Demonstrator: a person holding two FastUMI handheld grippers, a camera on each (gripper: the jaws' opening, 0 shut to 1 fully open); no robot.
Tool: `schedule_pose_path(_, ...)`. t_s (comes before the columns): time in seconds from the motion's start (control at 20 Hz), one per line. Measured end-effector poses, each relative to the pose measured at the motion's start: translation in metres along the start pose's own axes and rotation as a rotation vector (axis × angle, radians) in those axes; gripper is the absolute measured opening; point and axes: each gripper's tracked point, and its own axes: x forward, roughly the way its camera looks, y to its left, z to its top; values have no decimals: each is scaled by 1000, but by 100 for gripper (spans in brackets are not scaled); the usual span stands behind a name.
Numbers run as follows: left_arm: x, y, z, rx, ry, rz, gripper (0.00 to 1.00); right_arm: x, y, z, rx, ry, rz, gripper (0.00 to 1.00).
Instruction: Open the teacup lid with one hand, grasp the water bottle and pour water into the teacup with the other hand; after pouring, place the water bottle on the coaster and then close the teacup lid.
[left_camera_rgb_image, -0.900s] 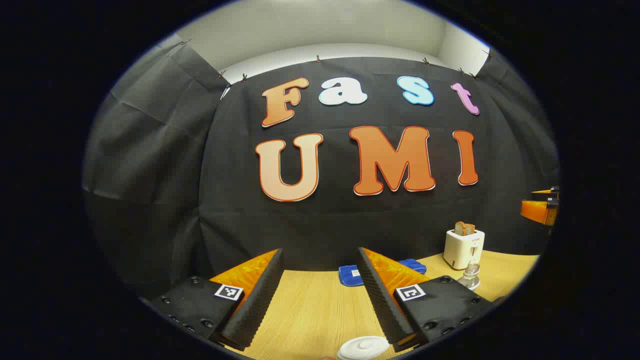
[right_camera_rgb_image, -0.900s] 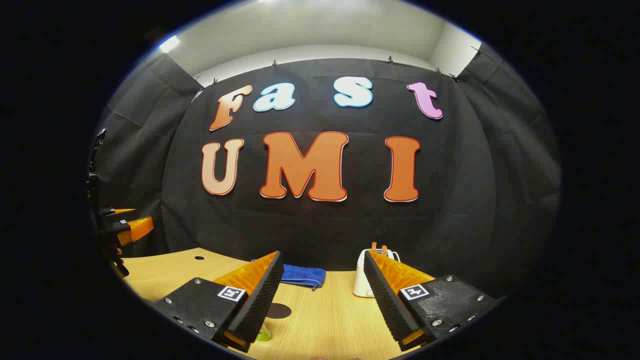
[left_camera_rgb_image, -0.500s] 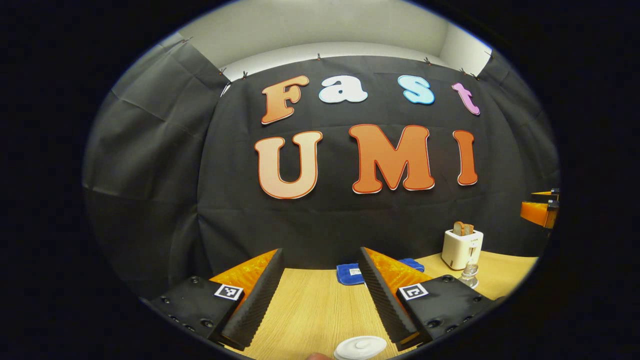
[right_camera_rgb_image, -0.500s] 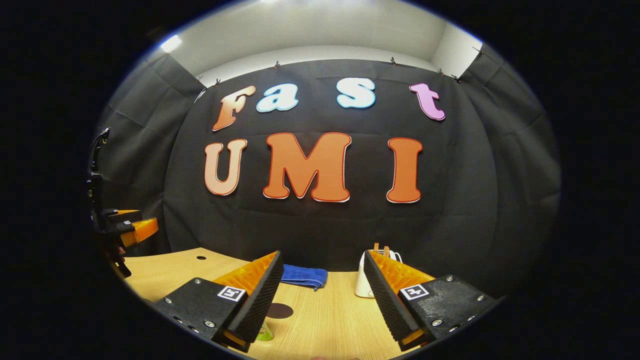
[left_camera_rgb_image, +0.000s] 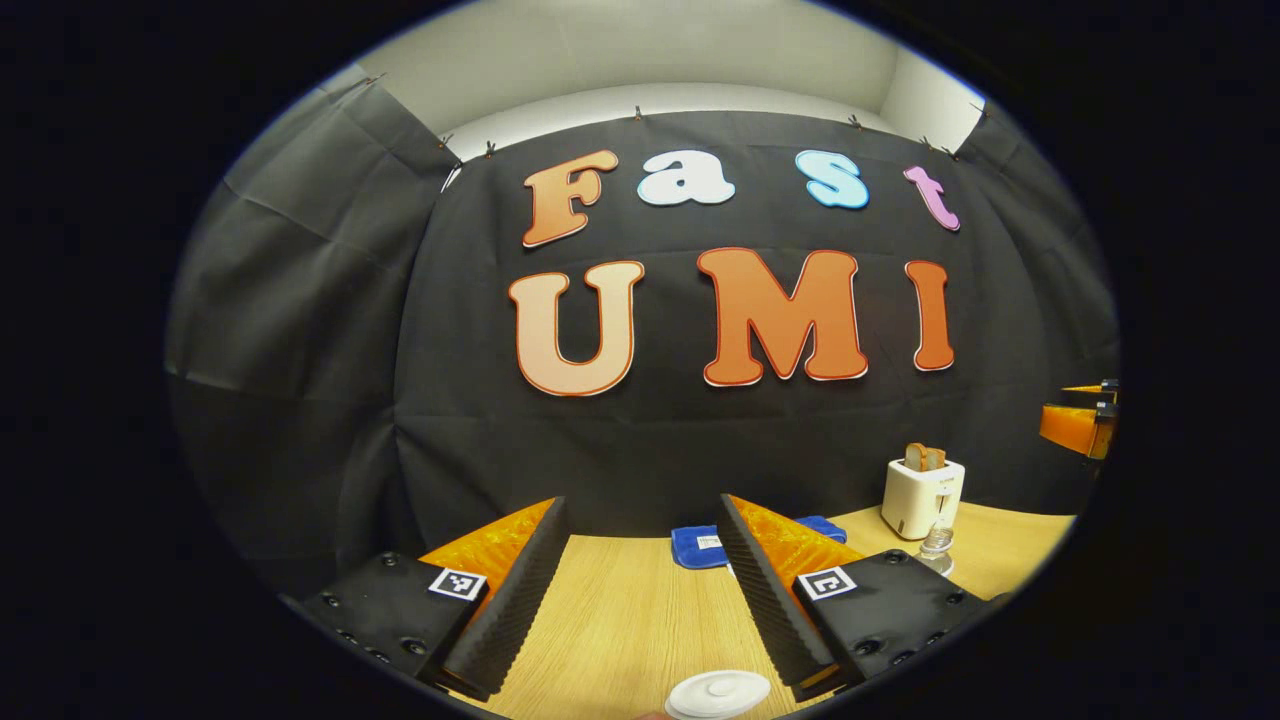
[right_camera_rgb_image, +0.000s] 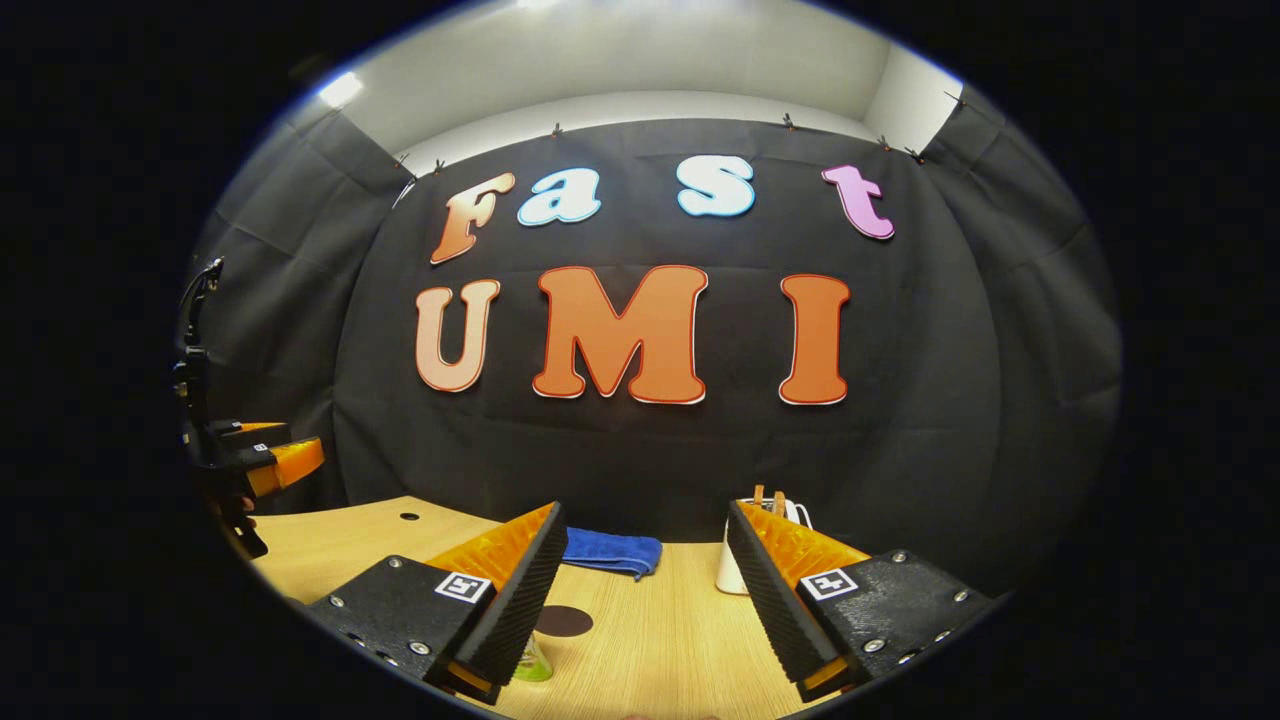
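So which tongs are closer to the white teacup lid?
Left. The left tongs hang open with the teacup lid just under them. The right tongs are off to the side, over the dark coaster.

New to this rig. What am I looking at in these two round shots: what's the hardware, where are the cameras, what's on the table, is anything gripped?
No robot arm: a person holds a two-finger gripper in each hand, with a fisheye camera on each, looking along its fingers. The left gripper and the right gripper are both open and hold nothing. On the wooden table lie a white teacup lid near the left gripper, a blue cloth, a white toaster with bread, and a clear water bottle. The right gripper view adds a dark round coaster.
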Motion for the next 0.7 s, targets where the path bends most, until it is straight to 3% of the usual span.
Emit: schedule_pose_path(0.7,-20,-38,-110,-25,203,-117,98,-6,41,-47,59,59,142,96)
